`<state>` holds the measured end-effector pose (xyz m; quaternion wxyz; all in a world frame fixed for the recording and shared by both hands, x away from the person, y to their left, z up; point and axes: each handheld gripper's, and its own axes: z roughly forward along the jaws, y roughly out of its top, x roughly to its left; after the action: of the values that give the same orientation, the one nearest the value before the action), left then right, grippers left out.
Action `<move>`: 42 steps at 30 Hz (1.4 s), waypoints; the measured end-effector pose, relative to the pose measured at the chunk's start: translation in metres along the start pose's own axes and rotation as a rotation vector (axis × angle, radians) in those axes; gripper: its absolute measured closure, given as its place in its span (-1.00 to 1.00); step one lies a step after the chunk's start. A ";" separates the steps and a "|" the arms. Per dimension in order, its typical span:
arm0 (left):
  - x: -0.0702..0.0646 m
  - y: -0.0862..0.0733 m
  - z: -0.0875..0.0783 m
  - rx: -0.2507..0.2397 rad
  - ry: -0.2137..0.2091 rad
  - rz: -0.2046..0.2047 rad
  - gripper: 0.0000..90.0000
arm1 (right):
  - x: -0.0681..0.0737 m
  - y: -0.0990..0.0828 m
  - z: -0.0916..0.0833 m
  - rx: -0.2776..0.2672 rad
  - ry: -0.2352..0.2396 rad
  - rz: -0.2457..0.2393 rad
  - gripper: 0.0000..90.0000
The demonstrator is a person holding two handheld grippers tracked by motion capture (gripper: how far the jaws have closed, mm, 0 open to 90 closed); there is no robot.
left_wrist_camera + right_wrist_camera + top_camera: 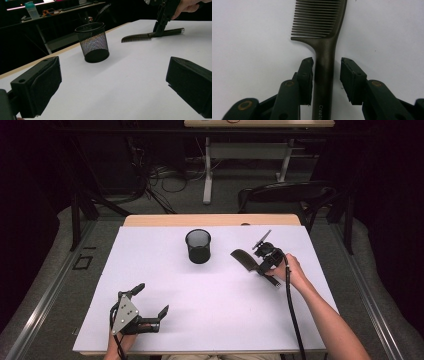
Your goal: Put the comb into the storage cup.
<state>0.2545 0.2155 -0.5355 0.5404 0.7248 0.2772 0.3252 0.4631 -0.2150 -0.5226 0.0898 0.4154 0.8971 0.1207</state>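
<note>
The right gripper (pixel 326 75) straddles the handle of a dark comb (pixel 324 50) that lies flat on the white table sheet (pixel 215 310). In the right gripper view we see the left pad touching or all but touching the handle, while a narrow gap separates the right pad from it; the jaws are thus not yet clamped on the comb. In the high view we find the comb (pixel 245 259) at the right of the sheet, its toothed end toward the black mesh cup (pixel 198 246), with the right gripper (pixel 262 262) at its handle and the person's hand behind it. The cup stands upright near the middle far part of the sheet, well apart from the comb. The left gripper (pixel 152 300) rests at the near left of the sheet, its jaws spread wide with nothing between them; in the left gripper view we see the cup (pixel 93 42) and the comb (pixel 150 36) beyond its pads.
</note>
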 end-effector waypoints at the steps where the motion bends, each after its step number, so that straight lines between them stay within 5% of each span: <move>1: 0.000 0.000 0.000 0.000 0.000 0.000 -1.00 | 0.000 0.000 0.001 -0.002 -0.001 0.006 0.40; 12: 0.000 0.000 0.000 0.001 0.000 0.001 -1.00 | -0.003 -0.002 0.005 -0.009 0.043 0.092 0.61; 20: 0.000 0.000 0.000 0.001 0.001 0.000 -1.00 | -0.005 -0.007 -0.004 -0.073 0.072 0.133 0.61; 21: 0.000 0.000 0.000 0.000 0.001 0.001 -1.00 | -0.008 -0.007 -0.005 -0.087 0.072 0.095 0.61; 30: 0.000 0.000 0.000 0.000 0.001 0.001 -1.00 | -0.005 -0.015 -0.019 -0.147 0.088 0.147 0.61; 31: 0.000 0.000 0.000 0.000 0.001 0.001 -1.00 | -0.006 -0.018 -0.019 -0.181 0.093 0.121 0.61; 42: 0.000 0.000 0.000 0.002 0.003 0.000 -1.00 | -0.005 -0.029 -0.024 -0.250 0.098 0.122 0.61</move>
<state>0.2542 0.2153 -0.5354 0.5392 0.7249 0.2785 0.3260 0.4386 -0.2404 -0.5075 0.0893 0.4486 0.8514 0.2568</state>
